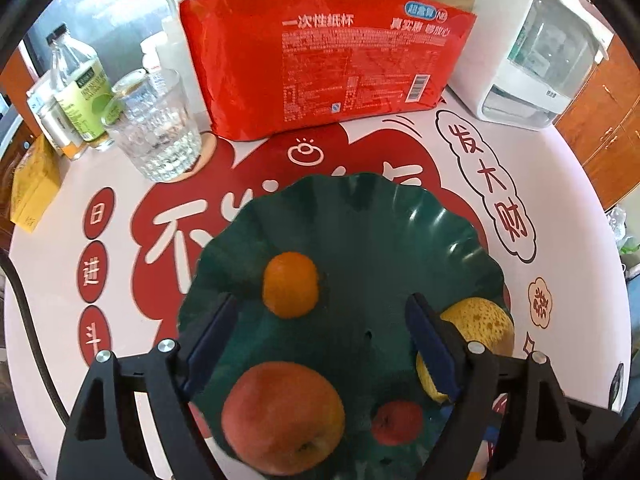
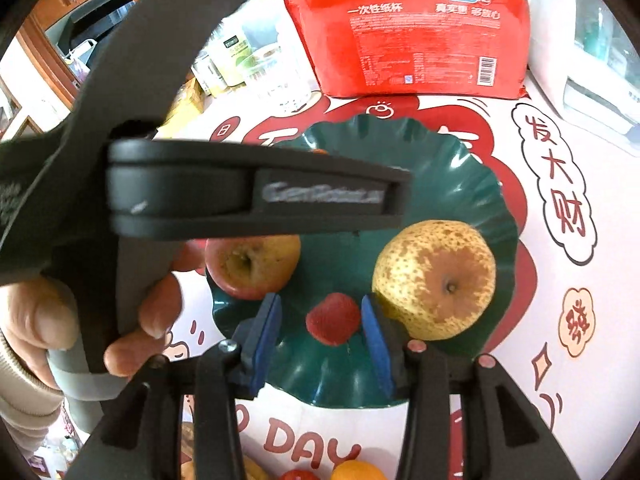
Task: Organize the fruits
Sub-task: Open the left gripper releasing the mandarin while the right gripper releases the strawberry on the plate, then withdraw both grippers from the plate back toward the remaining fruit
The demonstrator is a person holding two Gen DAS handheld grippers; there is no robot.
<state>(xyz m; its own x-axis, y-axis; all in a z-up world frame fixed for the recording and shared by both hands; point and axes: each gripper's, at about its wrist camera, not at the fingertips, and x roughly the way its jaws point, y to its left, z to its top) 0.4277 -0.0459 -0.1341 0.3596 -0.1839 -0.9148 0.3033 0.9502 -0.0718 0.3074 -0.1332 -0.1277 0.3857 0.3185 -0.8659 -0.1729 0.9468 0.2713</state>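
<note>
Fruit sits on a dark green plate w/ wavy, fluted rim at mid-table: small orange, big red-yellow apple, speckled yellow pear near the right rim, and a small red strawberry, w/ bare smooth plate toward the far edge. Left gripper hangs wide open just past the orange, nothing btwn jaws; right gripper stands narrowly open astride the strawberry, pads not pressing, right pad close by the pear. Beyond: ribbed glass, bottles, red paper-cup pack, white appliance; left hand and its gripper body block the apple side.
</note>
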